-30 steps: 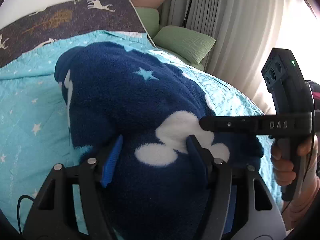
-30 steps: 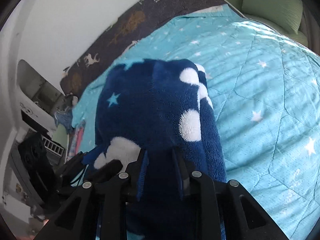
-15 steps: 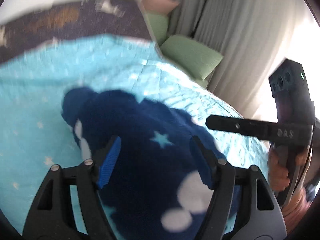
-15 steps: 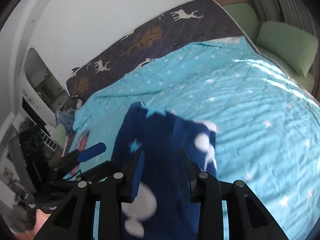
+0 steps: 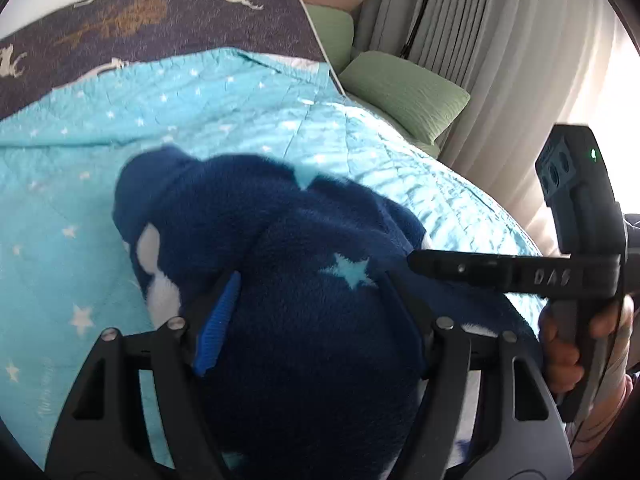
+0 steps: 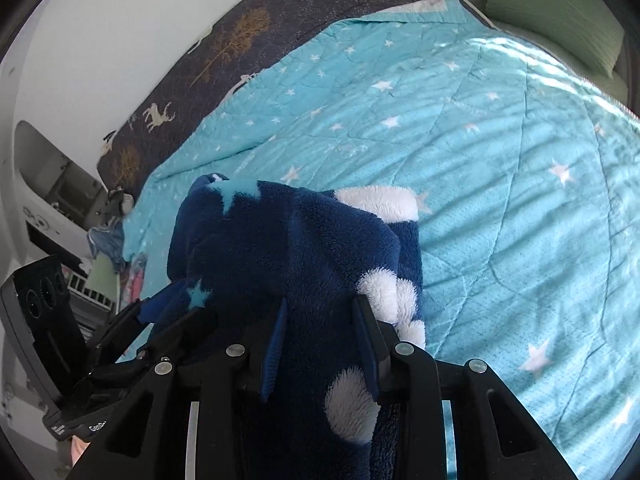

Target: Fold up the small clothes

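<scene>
We saw the fleece [image 5: 280,220], dark blue with white blobs and pale stars, bunched on the quilt [image 5: 120,120] and lying close under both cameras. Its far end, a rounded lump, rested on the quilt, and the near part rose up into the two grippers.

The left gripper [image 5: 310,280] had its fingers wide apart, and a thick bulge of fleece filled the whole gap and touched both pads. Its jaws had just been opening, with the fleece between them, and the pads pressed on the pile (as far as we could judge from the way the cloth swelled over them).

The right gripper [image 6: 320,300] had its fingers much closer together, and a narrower fold of the fleece was squeezed between them. These jaws had also just been opening a little, with the fleece between them.

In the left view, the right gripper reached in from the right side, and its finger tip was sunk in the fleece. A hand [image 5: 560,344] was closed around its handle. A green pillow [image 5: 404,92] lay beyond the quilt, beside the curtain [image 5: 500,60].
</scene>
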Demonstrator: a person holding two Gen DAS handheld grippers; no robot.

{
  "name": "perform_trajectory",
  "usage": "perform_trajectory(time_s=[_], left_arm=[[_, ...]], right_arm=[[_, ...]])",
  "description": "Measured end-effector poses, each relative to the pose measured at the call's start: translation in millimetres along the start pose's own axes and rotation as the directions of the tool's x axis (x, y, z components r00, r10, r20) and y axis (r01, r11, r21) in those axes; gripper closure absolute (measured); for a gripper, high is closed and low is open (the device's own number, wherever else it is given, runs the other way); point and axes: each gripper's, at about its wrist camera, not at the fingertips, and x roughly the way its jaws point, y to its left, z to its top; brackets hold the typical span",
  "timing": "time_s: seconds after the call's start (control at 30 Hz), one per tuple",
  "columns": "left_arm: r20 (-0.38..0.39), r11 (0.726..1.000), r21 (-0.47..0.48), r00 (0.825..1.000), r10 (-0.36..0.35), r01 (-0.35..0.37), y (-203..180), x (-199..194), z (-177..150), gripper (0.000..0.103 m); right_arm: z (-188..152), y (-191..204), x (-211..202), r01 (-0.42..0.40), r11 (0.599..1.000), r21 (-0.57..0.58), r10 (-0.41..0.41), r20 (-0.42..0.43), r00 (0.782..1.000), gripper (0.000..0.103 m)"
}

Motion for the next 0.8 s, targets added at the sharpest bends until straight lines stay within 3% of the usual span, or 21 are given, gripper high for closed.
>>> perform_trajectory(time_s=[0.1, 0.2, 0.3, 0.33, 0.37, 0.43, 0.57, 0.67, 0.7, 0.73, 0.8], left_arm=[[0.017, 0.999, 0.038, 1.000, 0.013, -0.013, -4.7, -14.9, 20.6, 0.020], [0.060, 0.995, 0.031, 0.994, 0.090, -0.092, 1.1, -15.1, 42.5, 0.015], [-0.087, 0.992, -0.070, 0.991, 0.098, -0.105, 24.4, 28.6, 41.3, 0.012], [-0.164, 0.988, -0.091, 0.980, 0.109, -0.125, 33.8, 54.5, 30.7, 0.010], [-0.174, 0.985, -0.099, 0.978, 0.119, -0.138, 39.4, 68.5, 20.6, 0.008], [-0.131, 0.986, -0.120, 0.986, 0.103, -0.119, 43.4, 65.1, 17.6, 0.007], [-0.137, 0.987, -0.097, 0.984, 0.111, -0.125, 39.3, 55.7, 20.4, 0.007], [-0.111, 0.984, -0.158, 0.992, 0.065, -0.082, 41.9, 26.1, 20.7, 0.007], [-0.088, 0.982, -0.184, 0.996, 0.017, -0.033, 44.2, 8.3, 16.1, 0.007], [-0.075, 0.981, -0.193, 0.997, -0.013, -0.002, 45.8, -0.9, 11.5, 0.007], [-0.067, 0.976, -0.208, 0.994, -0.082, 0.066, 50.5, -20.7, -4.5, 0.003]], right_arm=[[15.6, 14.4, -20.7, -0.016, 1.000, -0.020, 0.016, 0.028, 0.999, 0.068], [33.5, 23.1, -32.6, -0.009, 0.999, -0.035, 0.012, 0.092, 0.996, 0.063], [46.0, 18.1, -7.2, -0.019, 1.000, 0.008, 0.019, 0.034, 0.999, 0.060], [45.4, 13.1, 9.8, 0.009, 1.000, 0.014, -0.009, -0.010, 1.000, 0.059], [43.2, 6.4, 31.3, 0.053, 0.998, 0.018, -0.052, -0.057, 0.997, 0.059], [36.7, -3.6, 55.3, 0.056, 0.998, 0.028, -0.054, -0.064, 0.996, 0.059], [36.9, 9.6, 44.0, 0.096, 0.995, -0.030, -0.097, -0.038, 0.995, 0.059], [34.6, 9.5, 16.0, 0.040, 0.999, -0.006, -0.040, -0.006, 0.999, 0.058], [30.1, 5.4, -3.1, -0.018, 1.000, 0.003, 0.018, 0.024, 1.000, 0.049], [23.8, 2.4, -19.4, -0.063, 0.998, -0.006, 0.064, 0.048, 0.997, 0.032], [10.8, -6.3, -47.5, -0.114, 0.992, -0.060, 0.118, 0.070, 0.990, 0.018]])
